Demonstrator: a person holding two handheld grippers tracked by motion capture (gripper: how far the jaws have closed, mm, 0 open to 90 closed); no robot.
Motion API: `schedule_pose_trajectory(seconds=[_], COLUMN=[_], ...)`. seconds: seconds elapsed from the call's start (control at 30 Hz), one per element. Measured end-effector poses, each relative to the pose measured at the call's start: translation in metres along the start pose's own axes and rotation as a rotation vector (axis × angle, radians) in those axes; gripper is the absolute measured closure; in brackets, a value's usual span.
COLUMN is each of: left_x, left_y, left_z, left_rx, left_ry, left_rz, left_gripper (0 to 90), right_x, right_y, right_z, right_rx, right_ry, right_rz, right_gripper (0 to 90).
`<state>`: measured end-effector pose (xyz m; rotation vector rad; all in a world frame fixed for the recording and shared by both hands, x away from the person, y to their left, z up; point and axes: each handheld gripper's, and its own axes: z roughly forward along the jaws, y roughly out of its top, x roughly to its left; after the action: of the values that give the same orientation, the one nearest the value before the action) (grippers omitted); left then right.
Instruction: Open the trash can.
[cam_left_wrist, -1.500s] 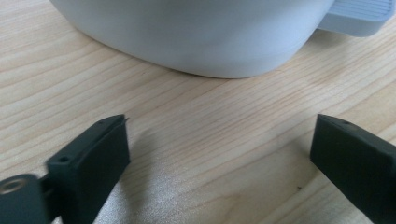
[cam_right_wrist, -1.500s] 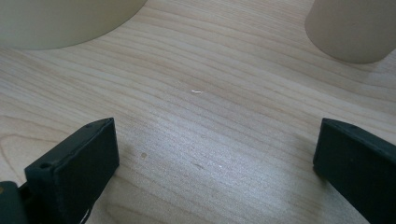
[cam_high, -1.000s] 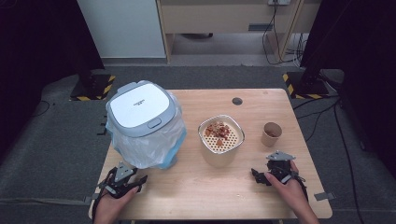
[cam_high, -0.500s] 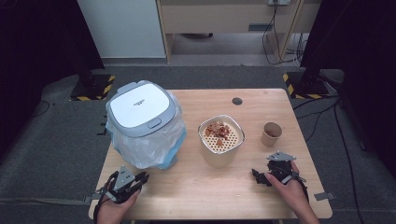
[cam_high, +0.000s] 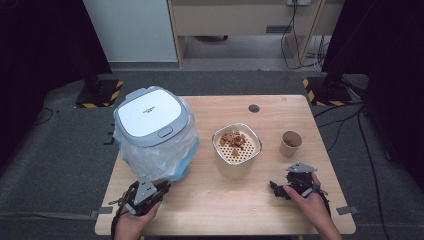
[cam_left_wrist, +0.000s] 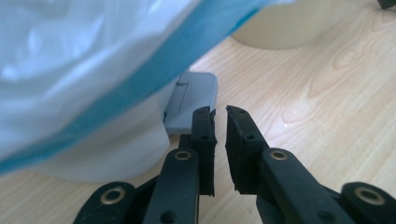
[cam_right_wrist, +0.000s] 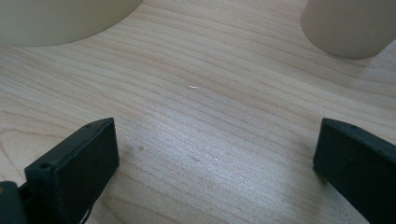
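Left gripper (cam_high: 162, 188), high view: we see it at the near-left table (cam_high: 235, 210) corner, tips aimed at the base of the lidded bin (cam_high: 152, 131), whose white liner bag (cam_high: 155, 159) hangs over its sides. Right gripper (cam_high: 276, 189) rests near the right edge, short of the strainer bowl (cam_high: 236, 149) and the paper cup (cam_high: 290, 143). We judge the left hand far nearer the bin.

Left gripper (cam_left_wrist: 220, 122) view: its jaws have just been closing and now stand almost together, a thin slit left, nothing between them. Just beyond the tips lies the bin's grey pedal (cam_left_wrist: 189, 103), jutting from the base under the blue-edged liner bag (cam_left_wrist: 84, 65), its long axis running roughly in line with the jaws.

Right gripper (cam_right_wrist: 215, 154) view: jaws spread wide over bare wood, released; bowl and cup stand ahead, apart from it.
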<state>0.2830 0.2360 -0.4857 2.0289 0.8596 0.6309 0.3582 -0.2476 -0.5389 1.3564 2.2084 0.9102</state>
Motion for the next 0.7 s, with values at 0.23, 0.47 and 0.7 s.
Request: schedule_pose_trajectory(seconds=[0.23,0.47,0.7], left_x=[-0.010,-0.024,-0.023], left_y=[0.012,0.025,0.033], left_z=[0.012,0.026,0.050], left_rx=[-0.016,-0.026,0.000], left_ry=[-0.021,-0.053,-0.009], left_rz=[0.023,0.004,0.007], left_gripper=[80.6,80.6,80.2], right_x=[0.000,0.000,0.000], right_y=[0.000,0.000,0.000], right_z=[0.000,0.000,0.000], right_rx=[0.000,0.000,0.000], right_ry=[0.000,0.001,0.002], right_rz=[0.000,-0.002,-0.003], right_gripper=[0.5,0.5,0.5])
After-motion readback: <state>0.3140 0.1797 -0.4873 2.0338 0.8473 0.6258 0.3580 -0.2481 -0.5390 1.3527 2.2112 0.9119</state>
